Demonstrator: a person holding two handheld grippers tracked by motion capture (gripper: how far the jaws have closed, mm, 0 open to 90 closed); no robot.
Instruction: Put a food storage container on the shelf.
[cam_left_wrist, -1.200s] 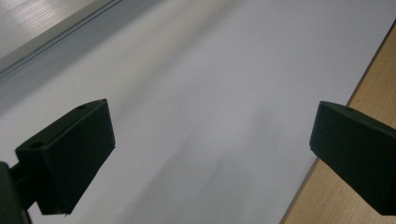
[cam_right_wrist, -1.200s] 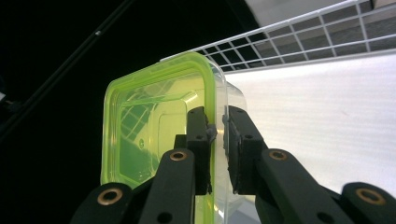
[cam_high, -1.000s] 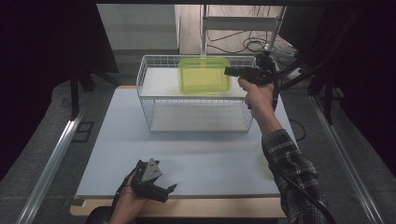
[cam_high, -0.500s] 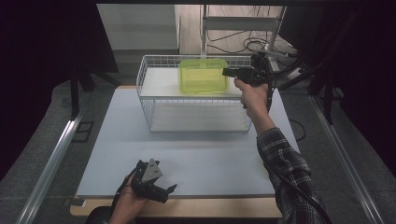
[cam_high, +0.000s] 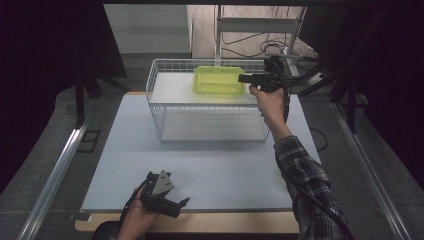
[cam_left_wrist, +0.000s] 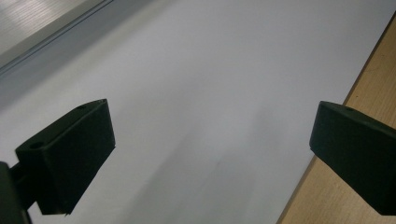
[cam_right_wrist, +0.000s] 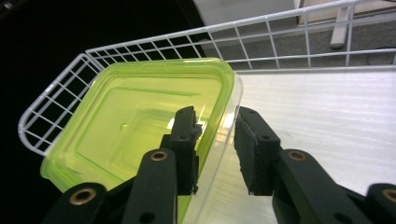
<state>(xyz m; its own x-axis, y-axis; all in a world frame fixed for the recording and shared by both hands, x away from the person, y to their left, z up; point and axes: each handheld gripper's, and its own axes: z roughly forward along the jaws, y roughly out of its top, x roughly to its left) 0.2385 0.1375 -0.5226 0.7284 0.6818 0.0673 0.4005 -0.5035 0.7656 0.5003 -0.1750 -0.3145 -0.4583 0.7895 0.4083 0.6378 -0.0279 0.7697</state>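
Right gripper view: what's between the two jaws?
The near wall and clear rim of the green container stand between the right gripper jaws, one jaw inside, one outside, with a gap left. It sits in the wire basket.

A wooden table (cam_high: 215, 223) fills the centre of the high view; a pale grey rectangular mat (cam_high: 125, 150) covers most of it; a white wire basket (cam_high: 165, 116) stands on the mat's upper middle.
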